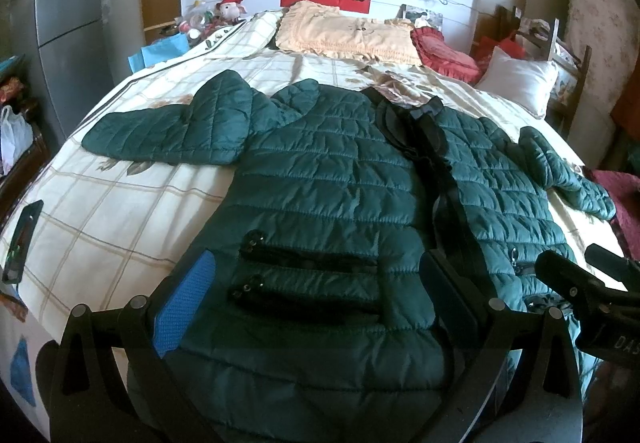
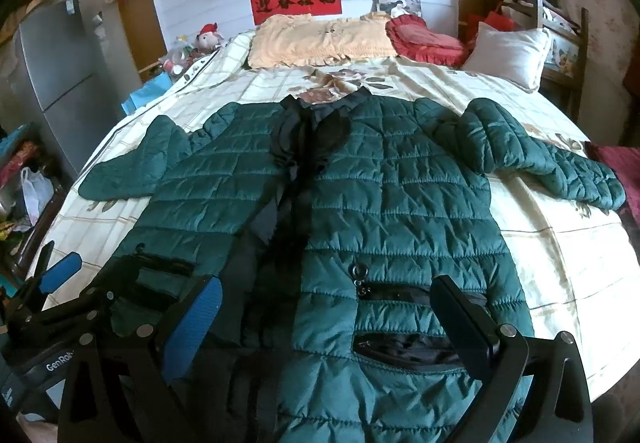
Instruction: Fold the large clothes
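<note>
A: What does the left camera catch that the right one misses?

B: A dark phone (image 1: pixel 22 239) lying flat near the bed's (image 1: pixel 120 203) left edge. The right camera shows the right sleeve spread out whole, while from the left it looks bunched.

A: And the jacket (image 1: pixel 328 179)?

B: Green, quilted, lying front up across the checked bedspread, both sleeves out sideways, its dark zipper strip running down the middle. Two black zipped pockets sit on each front panel.

A: The grippers?

B: Left gripper (image 1: pixel 316 307) spread wide over the jacket's left pockets, holding nothing. Right gripper (image 2: pixel 328 327) equally wide above the right pockets, also holding nothing. Pillows (image 2: pixel 320 39) sit by the headboard.
</note>
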The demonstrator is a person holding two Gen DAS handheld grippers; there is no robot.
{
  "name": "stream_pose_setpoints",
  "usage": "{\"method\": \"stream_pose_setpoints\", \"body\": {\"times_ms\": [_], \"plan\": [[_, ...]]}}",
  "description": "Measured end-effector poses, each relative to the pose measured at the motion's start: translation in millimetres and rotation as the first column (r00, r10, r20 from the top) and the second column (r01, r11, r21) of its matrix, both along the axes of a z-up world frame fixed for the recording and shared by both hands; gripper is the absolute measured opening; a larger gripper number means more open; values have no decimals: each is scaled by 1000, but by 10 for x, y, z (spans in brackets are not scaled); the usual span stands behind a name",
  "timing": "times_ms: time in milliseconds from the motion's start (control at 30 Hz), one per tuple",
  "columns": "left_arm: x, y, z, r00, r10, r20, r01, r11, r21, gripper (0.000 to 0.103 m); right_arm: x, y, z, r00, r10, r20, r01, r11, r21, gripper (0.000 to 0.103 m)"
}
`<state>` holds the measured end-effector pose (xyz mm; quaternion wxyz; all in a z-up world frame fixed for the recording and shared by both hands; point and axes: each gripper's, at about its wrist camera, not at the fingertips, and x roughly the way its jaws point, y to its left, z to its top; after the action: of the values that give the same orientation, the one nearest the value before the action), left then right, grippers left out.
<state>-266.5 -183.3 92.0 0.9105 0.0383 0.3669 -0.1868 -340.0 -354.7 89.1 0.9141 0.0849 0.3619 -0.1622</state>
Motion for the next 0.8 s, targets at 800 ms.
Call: {"method": "stream_pose_setpoints", "body": {"times_ms": [800], "plan": [[-93,-48,-15,1000,-16,3,16,1000,7,102,-40,9,-13,998,-17,-55,18,1000,24,103]]}}
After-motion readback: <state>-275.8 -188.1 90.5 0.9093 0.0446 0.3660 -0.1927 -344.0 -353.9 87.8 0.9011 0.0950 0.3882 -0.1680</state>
